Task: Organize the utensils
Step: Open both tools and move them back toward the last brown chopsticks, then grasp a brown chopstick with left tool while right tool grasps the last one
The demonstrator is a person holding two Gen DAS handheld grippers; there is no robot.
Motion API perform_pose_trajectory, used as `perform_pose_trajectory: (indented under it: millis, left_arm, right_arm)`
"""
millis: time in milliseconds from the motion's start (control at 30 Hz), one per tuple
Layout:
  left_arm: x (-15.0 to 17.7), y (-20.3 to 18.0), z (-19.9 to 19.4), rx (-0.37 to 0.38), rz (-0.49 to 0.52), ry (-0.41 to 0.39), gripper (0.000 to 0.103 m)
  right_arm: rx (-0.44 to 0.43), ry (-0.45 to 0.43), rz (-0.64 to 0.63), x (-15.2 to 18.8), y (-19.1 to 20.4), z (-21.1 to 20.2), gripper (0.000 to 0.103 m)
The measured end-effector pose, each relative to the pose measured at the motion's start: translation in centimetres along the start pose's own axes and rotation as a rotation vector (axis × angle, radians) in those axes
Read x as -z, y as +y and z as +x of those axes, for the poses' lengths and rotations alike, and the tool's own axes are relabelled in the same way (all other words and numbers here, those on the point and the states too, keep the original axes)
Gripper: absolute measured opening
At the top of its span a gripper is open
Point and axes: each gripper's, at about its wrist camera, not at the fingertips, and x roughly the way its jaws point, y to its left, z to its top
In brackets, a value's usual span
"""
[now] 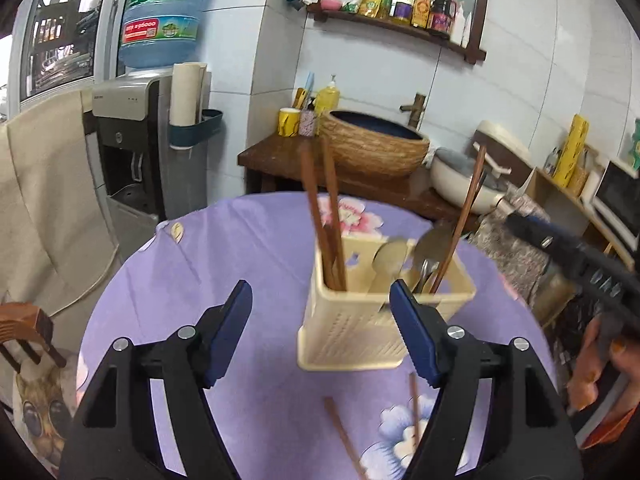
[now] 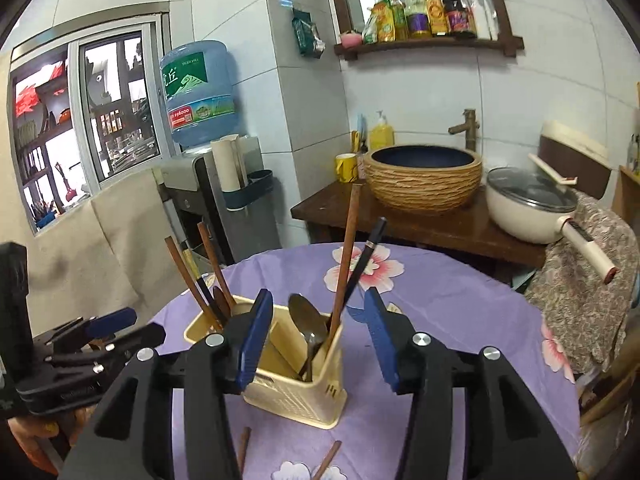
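The left gripper [image 1: 320,300] is held with its jaws wide apart and nothing between them, poised just in front of the cream holder [image 1: 360,320]. The right gripper [image 2: 318,312] is likewise spread and empty; in its own view the holder [image 2: 296,392] sits low between the two blue pads [image 2: 256,340], near the left one. The holder stands upright on the purple flowered tablecloth [image 1: 240,248]. Brown chopsticks [image 1: 324,220] lean in one compartment, while a spoon [image 2: 308,328] and further sticks, one of them black, are seen in the other.

Two loose chopsticks [image 1: 344,436] lie flat on the cloth on the near side of the holder, partly hidden under the gripper bodies — these are judged to be what remains to be put away.

For that step to be done well, one gripper would best be drawn back and lowered until a loose stick lies between its pads, and the stick taken near its middle so that it does not swing. It should then be tipped upright and fed into the compartment that holds the other chopsticks. Care is needed around the leaning sticks, since a knock could tip the light holder — steadying it with the other gripper may be wise.
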Motion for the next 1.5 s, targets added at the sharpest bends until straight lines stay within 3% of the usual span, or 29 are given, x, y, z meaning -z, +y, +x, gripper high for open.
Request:
perform_pose_trajectory:
  millis: [167,300,400,533,800,1200,1500]
  left_arm:
    - [5.0,0.8,1.0,-0.046,-0.007,0.108,0.079]
    - [8.5,1.4,1.6,-0.078,-0.029,0.176,0.082]
    - [11.1,1.3,2.0,-0.137,-0.01,0.193,0.083]
    - [13.1,1.4,2.6,-0.176,-0.013,0.215,0.083]
    - [14.4,1.2,2.7,-0.179,-0.008,0.229,0.083]
    - [15.0,1.1,3.0,-0.167,-0.017,0.251,0.083]
    - [15.0,-0.6,4.0,-0.074,-0.021,0.29,0.08]
  right_arm:
    - [0.074,0.035,-0.062,4.3,1.3,-1.1,0.052]
    - [0.114,0.153,-0.053,9.2,1.6,0.7,0.052]
    - [0.112,0.29,0.009,13.0,1.5,3.4,0.052]
    - [0.138,0.367,0.028,15.4,2.2,5.4,0.051]
    - [0.192,0.434,0.065,16.7,2.4,7.7,0.04]
    - [0.212,0.408,0.118,16.4,1.4,9.1,0.014]
    - [0.093,0.409,0.213,16.6,0.0,7.3,0.009]
